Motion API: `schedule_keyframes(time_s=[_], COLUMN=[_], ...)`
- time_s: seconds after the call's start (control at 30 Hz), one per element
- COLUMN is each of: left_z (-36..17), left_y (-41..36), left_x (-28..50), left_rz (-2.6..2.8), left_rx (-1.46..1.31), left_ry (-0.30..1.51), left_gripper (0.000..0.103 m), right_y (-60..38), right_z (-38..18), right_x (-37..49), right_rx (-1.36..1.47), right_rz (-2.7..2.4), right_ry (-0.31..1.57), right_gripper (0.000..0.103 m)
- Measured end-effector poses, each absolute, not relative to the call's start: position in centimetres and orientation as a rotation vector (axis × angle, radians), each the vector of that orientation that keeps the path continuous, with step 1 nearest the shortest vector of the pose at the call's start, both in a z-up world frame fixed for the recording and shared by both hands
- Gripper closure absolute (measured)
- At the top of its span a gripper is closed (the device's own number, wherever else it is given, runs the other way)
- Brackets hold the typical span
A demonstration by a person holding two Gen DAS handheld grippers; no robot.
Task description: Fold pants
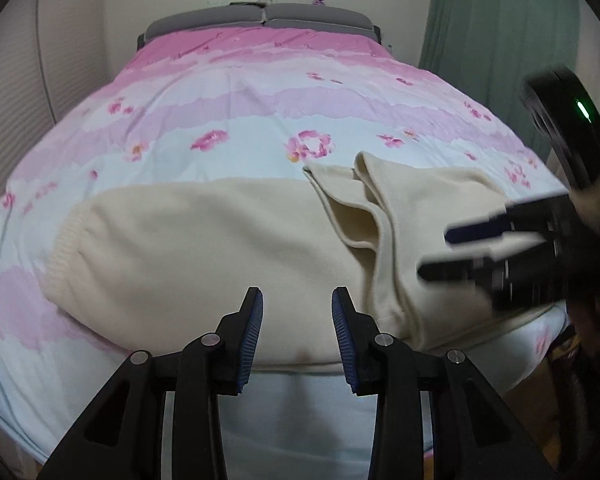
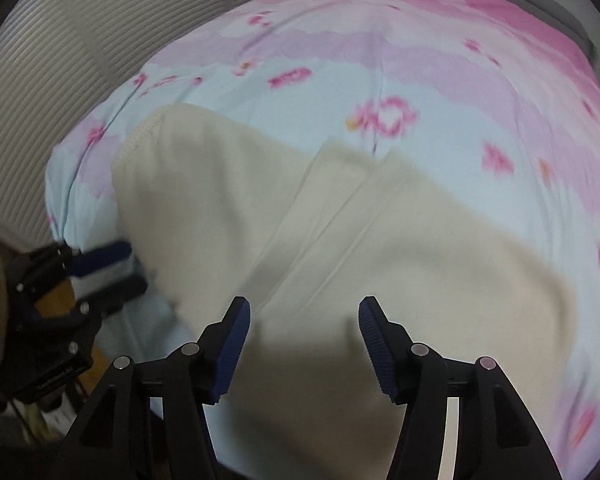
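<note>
The cream pants (image 1: 204,248) lie on the near part of the bed, on the pink and pale-blue floral bedsheet (image 1: 236,120), already doubled: the ribbed waistband (image 1: 66,256) sits at the left end and the leg hems (image 1: 340,184) are laid back over the body of the garment near its middle. The left gripper (image 1: 297,334) hangs above the near edge of the cloth with its jaws apart and nothing between the blue pads (image 1: 254,332). The right gripper (image 2: 305,346) hangs over the right-hand portion of the fold, jaws set wider, also empty; in the left wrist view it appears blurred at the right edge. No fabric is clamped by either tool. Hazards from this state, as a judgement: the near edge of the pants lies close to the mattress edge, so a sideways drag during the next pick-up could pull the stack over the side. A pinch that takes only the top layer would peel the folded leg open instead of carrying the whole thickness. The overlapped hems lie uneven, and a further fold made without squaring them would lock in a skewed bundle. The two grippers work close together over the cloth and could collide.
</note>
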State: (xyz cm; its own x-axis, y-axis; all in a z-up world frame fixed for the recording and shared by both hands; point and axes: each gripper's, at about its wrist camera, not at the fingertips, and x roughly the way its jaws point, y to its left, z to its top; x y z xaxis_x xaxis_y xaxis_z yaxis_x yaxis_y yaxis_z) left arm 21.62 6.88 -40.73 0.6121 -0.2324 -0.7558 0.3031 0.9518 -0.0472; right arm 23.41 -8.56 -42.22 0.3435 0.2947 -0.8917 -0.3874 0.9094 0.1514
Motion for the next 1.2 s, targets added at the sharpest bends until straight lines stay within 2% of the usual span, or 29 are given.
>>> schedule_keyframes(time_s=[0.1, 0.33, 0.47, 0.5, 0.67, 0.73, 0.77, 1.0, 1.07, 1.1, 1.13, 1.17, 1.2], left_z=[-40.2, -40.9, -41.1, -41.0, -40.7, -40.6, -40.4, -40.7, -40.9, -41.1, -41.3, -41.7, -42.1], left_y=[8.3, 11.2, 12.3, 12.5, 13.5, 14.1, 14.5, 16.8, 18.3, 19.3, 20.3, 21.7, 23.0], left_x=[21.4, 21.0, 21.5, 21.6, 21.6, 21.5, 21.4, 21.4, 22.2, 22.8, 23.3, 24.1, 24.7], left_rz=[-0.311, -0.336, -0.352, -0.357, -0.376, -0.373, -0.370, -0.340, -0.303, -0.273, -0.246, -0.202, -0.162], left_rx=[0.111, 0.147, 0.164, 0.162, 0.157, 0.143, 0.134, 0.117, 0.091, 0.072, 0.054, 0.025, -0.006], left_ry=[0.851, 0.881, 0.874, 0.866, 0.845, 0.844, 0.844, 0.842, 0.841, 0.843, 0.849, 0.864, 0.874], left_gripper=[0.062, 0.062, 0.062, 0.062, 0.060, 0.060, 0.060, 0.055, 0.052, 0.052, 0.052, 0.052, 0.052], right_y=[-6.7, -2.4, -0.5, -0.4, -1.0, -1.1, -1.1, -0.8, -0.8, -0.3, 0.4, 1.4, 2.4], right_z=[-42.8, -44.0, -47.1, -47.8, -48.1, -47.8, -47.6, -45.5, -44.5, -44.0, -43.7, -43.2, -42.7], right_x=[21.6, 19.3, 20.5, 20.7, 20.9, 20.7, 20.5, 18.7, 19.1, 19.5, 19.9, 20.4, 20.9], right_rx=[-0.086, -0.254, -0.357, -0.361, -0.269, -0.248, -0.235, -0.212, -0.177, -0.175, -0.184, -0.197, -0.199], right_rz=[0.412, 0.248, 0.153, 0.132, 0.117, 0.142, 0.156, 0.210, 0.192, 0.182, 0.179, 0.184, 0.200], right_ry=[1.111, 1.059, 1.118, 1.134, 1.170, 1.182, 1.183, 1.186, 1.149, 1.128, 1.117, 1.098, 1.073], right_gripper=[0.046, 0.049, 0.049, 0.051, 0.078, 0.085, 0.096, 0.095, 0.089, 0.085, 0.068, 0.055, 0.054])
